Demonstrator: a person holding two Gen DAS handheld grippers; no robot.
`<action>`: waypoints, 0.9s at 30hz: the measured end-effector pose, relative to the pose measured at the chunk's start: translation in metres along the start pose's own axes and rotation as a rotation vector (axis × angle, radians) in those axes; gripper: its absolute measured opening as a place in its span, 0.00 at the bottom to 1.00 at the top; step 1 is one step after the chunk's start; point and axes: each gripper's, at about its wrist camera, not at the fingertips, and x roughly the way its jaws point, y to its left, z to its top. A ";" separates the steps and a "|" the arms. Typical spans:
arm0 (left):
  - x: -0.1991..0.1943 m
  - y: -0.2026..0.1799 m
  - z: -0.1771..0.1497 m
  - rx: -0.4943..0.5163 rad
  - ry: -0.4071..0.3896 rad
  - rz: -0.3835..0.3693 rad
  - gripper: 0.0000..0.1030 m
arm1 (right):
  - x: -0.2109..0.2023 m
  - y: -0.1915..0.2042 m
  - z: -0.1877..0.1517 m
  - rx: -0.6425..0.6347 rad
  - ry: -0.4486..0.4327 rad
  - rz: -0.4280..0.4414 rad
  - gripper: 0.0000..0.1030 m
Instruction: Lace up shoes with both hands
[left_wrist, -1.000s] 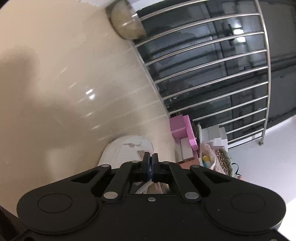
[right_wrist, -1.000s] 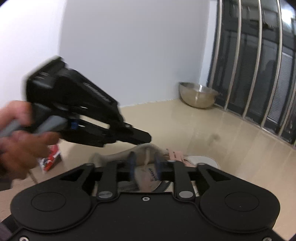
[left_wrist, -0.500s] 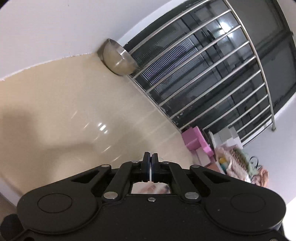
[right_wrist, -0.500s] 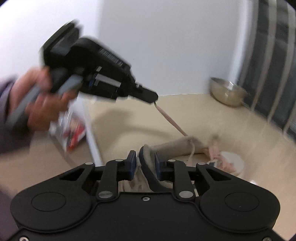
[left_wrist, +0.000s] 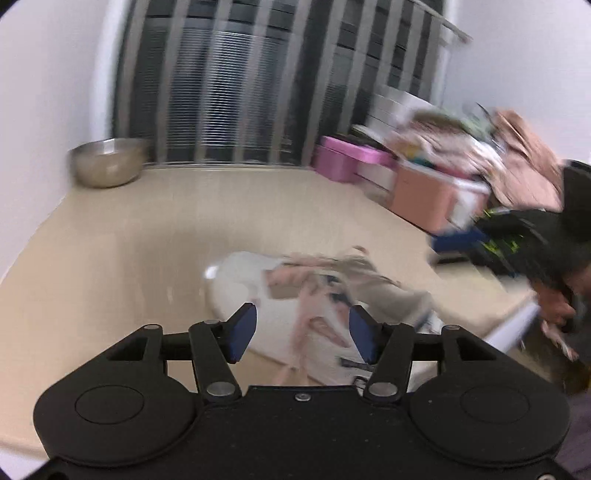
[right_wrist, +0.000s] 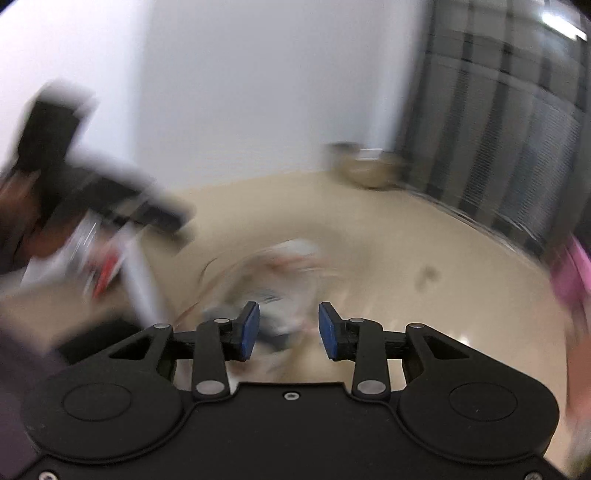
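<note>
- Left gripper (left_wrist: 299, 334) up close: its jaws have just been opening and stand spread, nothing pinched, the shoe (left_wrist: 295, 295) showing through the gap beyond the blue pads (left_wrist: 242, 332).
- Right gripper (right_wrist: 289, 330): jaws have just been opening too, parted, no lace between them as far as the blur lets me judge.
- The shoe lies on the beige floor (left_wrist: 129, 240) just past the fingertips, out in the open and clear of the wall's edge.
- Its long axis seems to run across the left view, white toe to the left, tan collar to the right; the pink lace (left_wrist: 306, 325) trails loose over it.
- Risk, I'd say: with both tools empty and everything smeared, a hasty grab could miss the slack lace or nip the tongue instead.
- Farthest off, a steel bowl (left_wrist: 105, 166) sits in the floor's corner.
</note>
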 end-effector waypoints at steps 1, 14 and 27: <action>0.004 -0.003 -0.001 0.025 0.004 -0.001 0.54 | 0.007 -0.019 -0.004 0.170 -0.005 -0.016 0.38; 0.021 0.000 -0.005 0.067 0.015 -0.001 0.08 | 0.083 -0.056 -0.011 0.784 -0.063 0.374 0.02; -0.002 0.021 -0.009 -0.069 -0.060 0.005 0.15 | 0.042 0.023 0.020 0.270 -0.123 0.113 0.41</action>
